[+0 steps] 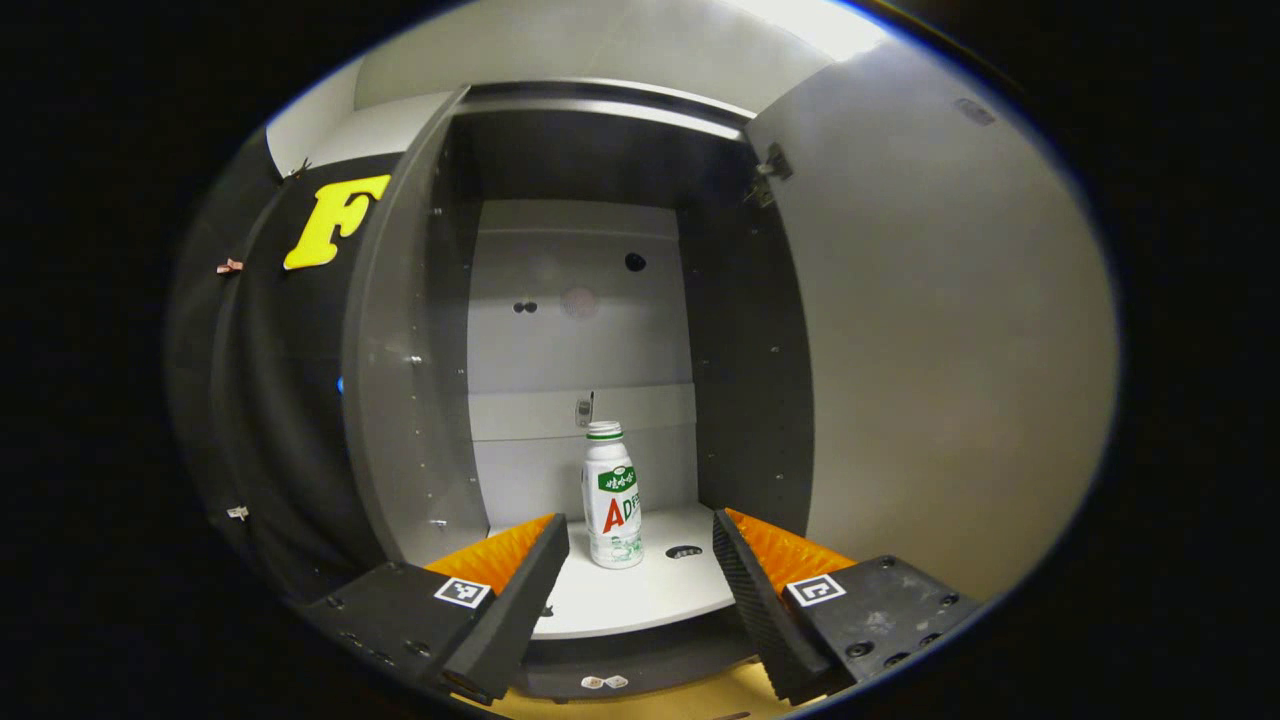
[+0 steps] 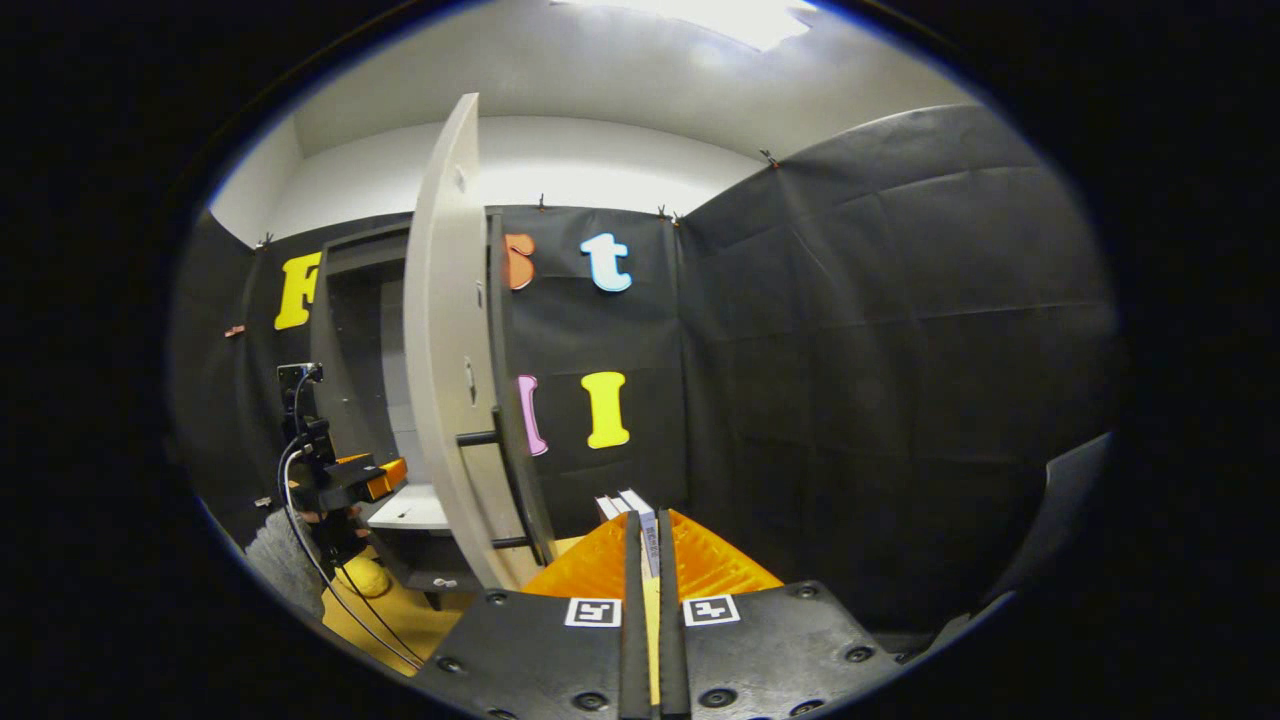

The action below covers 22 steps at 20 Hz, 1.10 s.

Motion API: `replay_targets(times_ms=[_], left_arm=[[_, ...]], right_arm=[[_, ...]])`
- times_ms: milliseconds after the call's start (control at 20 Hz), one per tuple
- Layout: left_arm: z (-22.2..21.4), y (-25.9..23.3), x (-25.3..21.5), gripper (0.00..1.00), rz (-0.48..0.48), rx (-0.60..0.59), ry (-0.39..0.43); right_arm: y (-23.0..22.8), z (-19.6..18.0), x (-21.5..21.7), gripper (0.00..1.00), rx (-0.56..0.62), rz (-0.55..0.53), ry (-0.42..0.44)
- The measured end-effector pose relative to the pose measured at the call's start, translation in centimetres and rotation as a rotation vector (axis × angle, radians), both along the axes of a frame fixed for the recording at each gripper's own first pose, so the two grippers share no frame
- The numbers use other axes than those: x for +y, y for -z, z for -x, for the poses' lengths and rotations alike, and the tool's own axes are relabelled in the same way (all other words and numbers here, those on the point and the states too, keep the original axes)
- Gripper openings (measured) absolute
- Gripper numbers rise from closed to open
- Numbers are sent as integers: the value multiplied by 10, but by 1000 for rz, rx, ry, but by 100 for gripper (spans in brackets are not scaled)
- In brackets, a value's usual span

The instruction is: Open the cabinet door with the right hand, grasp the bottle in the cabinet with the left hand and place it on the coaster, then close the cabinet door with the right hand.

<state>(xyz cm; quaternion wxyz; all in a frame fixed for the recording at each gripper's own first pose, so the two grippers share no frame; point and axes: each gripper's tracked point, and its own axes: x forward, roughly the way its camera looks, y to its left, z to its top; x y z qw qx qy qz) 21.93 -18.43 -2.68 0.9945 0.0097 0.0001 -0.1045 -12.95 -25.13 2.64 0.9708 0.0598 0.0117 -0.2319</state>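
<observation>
left gripper (image 1: 640,560): i see it wide open, holding nothing
bottle (image 1: 611,495): upright, just ahead between my fingers
right gripper (image 2: 647,560): fingers together, empty
cabinet door (image 2: 450,360): open, ahead-left

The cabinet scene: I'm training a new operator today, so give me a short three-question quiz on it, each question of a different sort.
1. True or false: the cabinet door is open.
2. In the left gripper view, the bottle stands: A) on its side on the shelf, B) upright on the shelf, ahead of the open left gripper, C) clamped between the fingers.
3. Fill in: the right gripper is ____, with nothing between its fingers.

Key: 1 true; 2 B; 3 shut.
</observation>
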Motion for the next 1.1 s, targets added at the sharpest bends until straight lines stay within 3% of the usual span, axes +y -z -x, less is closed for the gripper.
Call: replay_targets(times_ms=[100, 150, 300, 350, 500, 800, 1100], left_arm=[[-28, 6, -1, 92, 40, 21, -6], [-41, 8, -1, 91, 57, 25, -11], [-78, 18, -3, 90, 70, 40, -25], [-88, 23, -3, 92, 66, 41, -31], [-113, 32, 0, 92, 49, 38, -61], [-149, 50, -5, 92, 39, 61, -78], [-181, 66, -5, 92, 67, 102, -96]], right_arm=[[1, 0, -17, 22, 3, 10, 55], [2, 1, -26, 12, 5, 17, 79], [0, -3, -40, 54, 2, 19, 134], [-1, -6, -46, 51, 1, 21, 146], [-3, -13, -58, 97, -17, 28, 181], [-10, -15, -84, 98, -53, 36, 251], [0, -22, -83, 98, -13, 21, 235]])
